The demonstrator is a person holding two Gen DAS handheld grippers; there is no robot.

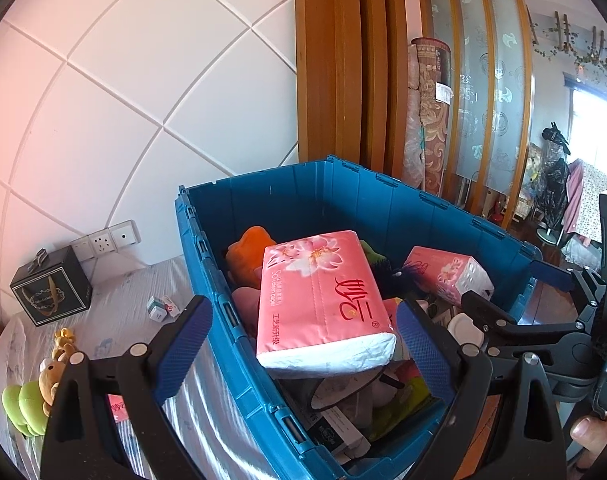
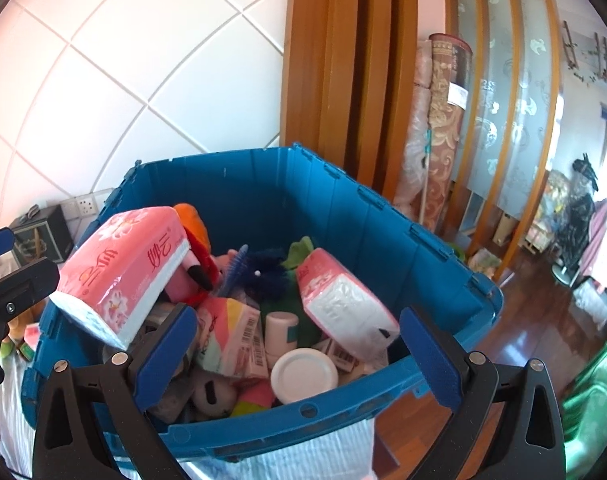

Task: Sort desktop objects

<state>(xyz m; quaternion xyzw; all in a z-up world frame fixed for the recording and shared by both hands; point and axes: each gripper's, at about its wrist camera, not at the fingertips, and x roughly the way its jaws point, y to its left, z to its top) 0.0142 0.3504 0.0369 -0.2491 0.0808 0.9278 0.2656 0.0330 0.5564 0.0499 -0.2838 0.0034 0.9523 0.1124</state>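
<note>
In the blue bin: we see a big pink tissue pack (image 1: 323,304) lying on top of the heap inside the blue bin (image 1: 287,188), near its left wall.
Long axis of the big pack: it runs from the far left of the bin toward our left gripper, with the white folded end nearest us and the flower print at the far end; in the right wrist view the pack (image 2: 123,268) sits tilted, its white end low and pointing at the near left corner.
Second tissue pack: a smaller pink one (image 2: 343,300) leans on the right side of the heap, white end toward us, well apart from the big pack.
Other contents: an orange plush (image 1: 249,248), a blue hairbrush (image 2: 233,268), a white jar lid (image 2: 303,368) and barcoded pink boxes (image 2: 239,332).
Left gripper (image 1: 303,344): jaws spread wide, gripping nothing; the big pack's near end shows between them, and we cannot tell whether they touch it.
Right gripper (image 2: 297,356): jaws wide apart over the bin's near rim, empty.
Surface: a pale striped cloth (image 1: 115,308) under the bin, with a black gift box (image 1: 51,290), small cartons (image 1: 163,306) and a plush toy (image 1: 39,384) left of the bin.
Room: white tiled wall (image 1: 123,80) with sockets (image 1: 105,240), a wooden slatted screen (image 2: 343,72), rolled carpets (image 2: 443,120), dark wood floor (image 2: 523,312).
</note>
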